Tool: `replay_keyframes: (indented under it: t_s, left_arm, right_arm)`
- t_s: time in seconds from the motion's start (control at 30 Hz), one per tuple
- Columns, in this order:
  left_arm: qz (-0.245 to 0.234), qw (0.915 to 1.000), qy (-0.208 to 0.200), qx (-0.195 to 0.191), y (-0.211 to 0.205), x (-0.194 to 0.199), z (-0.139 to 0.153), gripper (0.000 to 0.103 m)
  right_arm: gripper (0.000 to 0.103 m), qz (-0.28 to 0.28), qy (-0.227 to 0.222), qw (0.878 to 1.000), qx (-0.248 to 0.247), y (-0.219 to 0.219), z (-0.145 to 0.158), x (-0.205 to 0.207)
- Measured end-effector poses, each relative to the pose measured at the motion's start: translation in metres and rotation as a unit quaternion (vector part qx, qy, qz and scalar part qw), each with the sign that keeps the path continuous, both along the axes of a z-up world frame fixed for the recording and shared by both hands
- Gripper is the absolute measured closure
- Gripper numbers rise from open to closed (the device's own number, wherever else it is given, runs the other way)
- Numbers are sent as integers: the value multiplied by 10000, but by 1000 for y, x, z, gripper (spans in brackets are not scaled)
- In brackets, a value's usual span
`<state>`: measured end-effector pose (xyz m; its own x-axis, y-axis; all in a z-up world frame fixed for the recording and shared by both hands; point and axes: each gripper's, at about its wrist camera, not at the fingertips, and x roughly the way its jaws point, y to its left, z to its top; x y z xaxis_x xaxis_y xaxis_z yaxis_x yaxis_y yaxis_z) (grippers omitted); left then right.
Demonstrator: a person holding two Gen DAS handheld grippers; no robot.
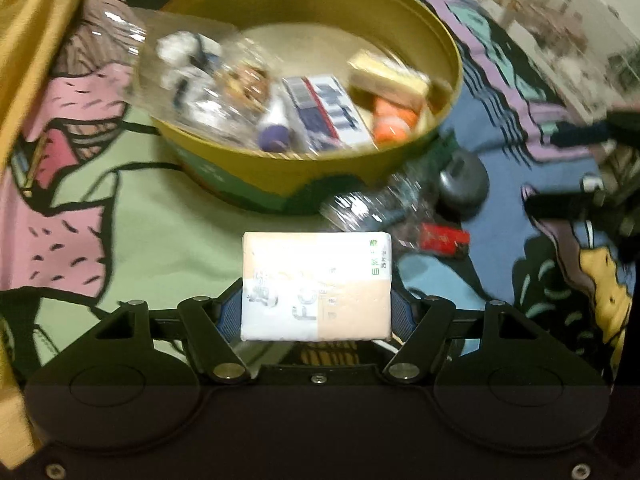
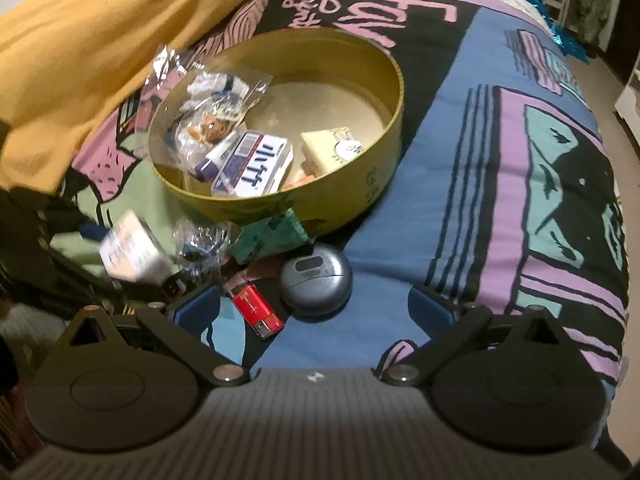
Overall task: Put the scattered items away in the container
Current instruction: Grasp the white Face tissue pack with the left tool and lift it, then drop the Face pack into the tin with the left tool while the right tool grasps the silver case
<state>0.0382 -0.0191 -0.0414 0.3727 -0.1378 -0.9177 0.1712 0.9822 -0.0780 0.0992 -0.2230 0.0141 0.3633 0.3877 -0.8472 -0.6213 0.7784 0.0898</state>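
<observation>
My left gripper (image 1: 316, 304) is shut on a white and beige packet (image 1: 316, 284), its blue pads pressing both short sides, held above the bedspread just in front of the round yellow tin (image 1: 452, 52). The tin (image 2: 396, 76) holds a clear bag, a blue and white box (image 2: 256, 164), a purple-capped tube and a yellow pack. In the right wrist view the packet (image 2: 132, 250) is a blur at the left. My right gripper (image 2: 314, 304) is open, low over a red lighter (image 2: 258, 312) and a grey round case (image 2: 316, 280), touching neither.
A crumpled clear bag (image 2: 204, 240) and a green packet (image 2: 272, 236) lie against the tin's near side. An orange blanket (image 2: 100, 40) is heaped at the back left. The patterned bedspread (image 2: 480, 160) runs right to the bed's edge, with floor and furniture beyond.
</observation>
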Motion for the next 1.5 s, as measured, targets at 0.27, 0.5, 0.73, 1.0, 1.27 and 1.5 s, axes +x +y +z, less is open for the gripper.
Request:
replay_keyframes:
  t_s: [0.27, 0.5, 0.73, 1.0, 1.27, 1.5]
  left_arm:
    - [542, 9977, -405, -73, 25, 4, 24, 35]
    - [903, 9932, -718, -142, 38, 5, 41, 35]
    - [1309, 9844, -1152, -250, 51, 4, 62, 35]
    - [1512, 9737, -1700, -130, 56, 3, 88, 35]
    - [1630, 9637, -2113, -74, 57, -1, 109, 35]
    - [1676, 9574, -2352, -63, 56, -1, 123, 35]
  right_arm:
    - [1, 185, 13, 9998, 7, 10, -11, 2]
    - [4, 288, 108, 9995, -42, 19, -20, 6]
    - [11, 376, 111, 9991, -163, 26, -32, 10]
    - [17, 392, 91, 9988, -295, 30, -42, 16]
    - [22, 430, 119, 9982, -404, 35, -52, 22]
    - [31, 384, 216, 9977, -509, 34, -61, 30]
